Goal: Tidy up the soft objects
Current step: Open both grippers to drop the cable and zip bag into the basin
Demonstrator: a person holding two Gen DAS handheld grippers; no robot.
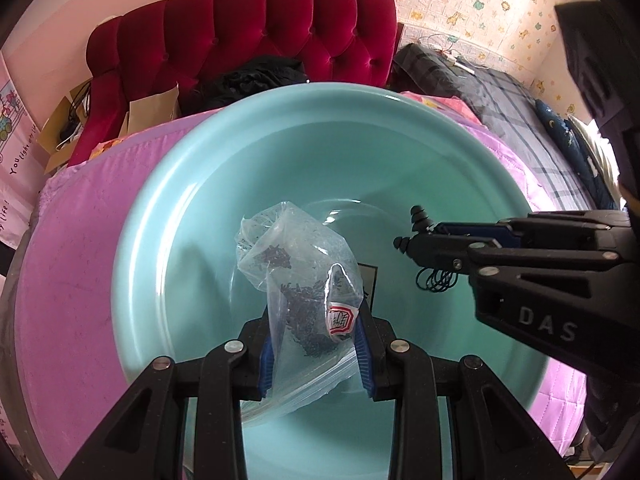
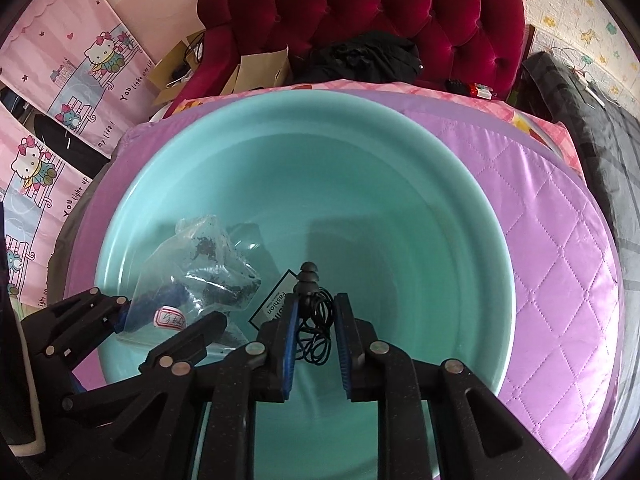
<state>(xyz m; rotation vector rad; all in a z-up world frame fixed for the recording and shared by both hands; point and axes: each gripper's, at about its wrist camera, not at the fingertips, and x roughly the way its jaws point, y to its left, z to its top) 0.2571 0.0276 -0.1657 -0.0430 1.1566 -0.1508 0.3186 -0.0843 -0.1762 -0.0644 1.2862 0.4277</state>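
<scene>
Bedroom with a red tufted headboard (image 1: pixel 256 28), cartoon-print wallpaper (image 1: pixel 500 4) and pink kitten curtains (image 2: pixel 60 92) behind. Purple quilted bed cover (image 2: pixel 540 208) carrying a wide teal basin (image 1: pixel 192 184), seen from above in both wrist views. Left tongs (image 1: pixel 316 344) over the basin's near side, closed on a clear plastic bag (image 1: pixel 296 264) with dark crumbly contents and a small red-and-white label; bag pinched at its lower part between the blue pads (image 1: pixel 266 364), upper part standing free above the basin floor. Right tongs (image 2: pixel 316 332) to the right of the bag, also over the basin, gripping black corded earplugs (image 2: pixel 310 280); ribbed tips poking past the tongs, cord looped between and below. White card with black lettering (image 2: pixel 276 304) lying on the basin floor beneath, partly hidden.
</scene>
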